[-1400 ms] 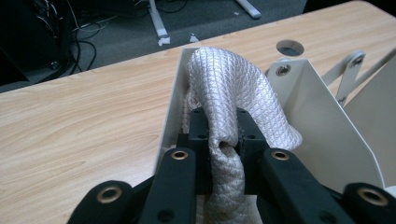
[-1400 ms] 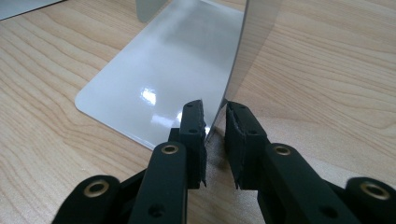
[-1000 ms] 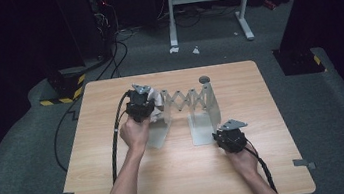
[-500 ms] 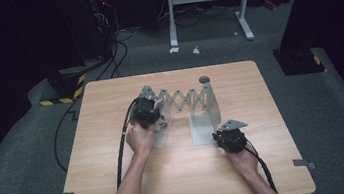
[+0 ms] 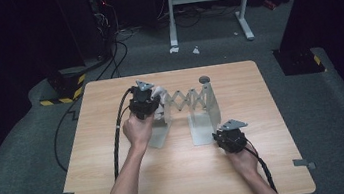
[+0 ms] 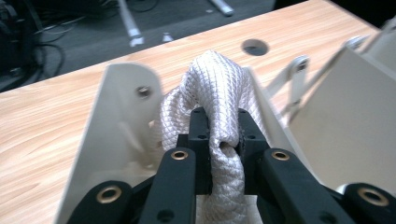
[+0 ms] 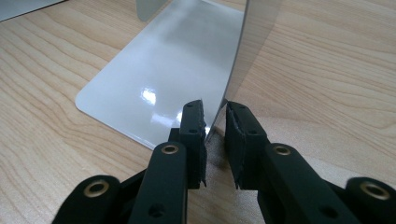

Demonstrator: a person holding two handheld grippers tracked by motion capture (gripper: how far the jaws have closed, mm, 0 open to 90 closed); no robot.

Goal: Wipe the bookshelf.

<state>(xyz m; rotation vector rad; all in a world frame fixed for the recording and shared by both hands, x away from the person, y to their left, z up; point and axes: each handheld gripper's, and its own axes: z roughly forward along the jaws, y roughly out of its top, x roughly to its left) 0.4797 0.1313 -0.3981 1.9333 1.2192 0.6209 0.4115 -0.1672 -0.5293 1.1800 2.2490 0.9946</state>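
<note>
A wooden table is seen with a folding metal rack on it. A white cloth is pinched tight in the left gripper at the rack's left end plate, maybe half hung. The right gripper is nearly shut around the right plate's edge; a real pinch cannot be told. A round hole is behind.

one white cloth, one folding metal rack, two tools

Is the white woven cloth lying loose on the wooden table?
No, the left gripper pinches the white woven cloth between its jaws, above the rack.
</note>
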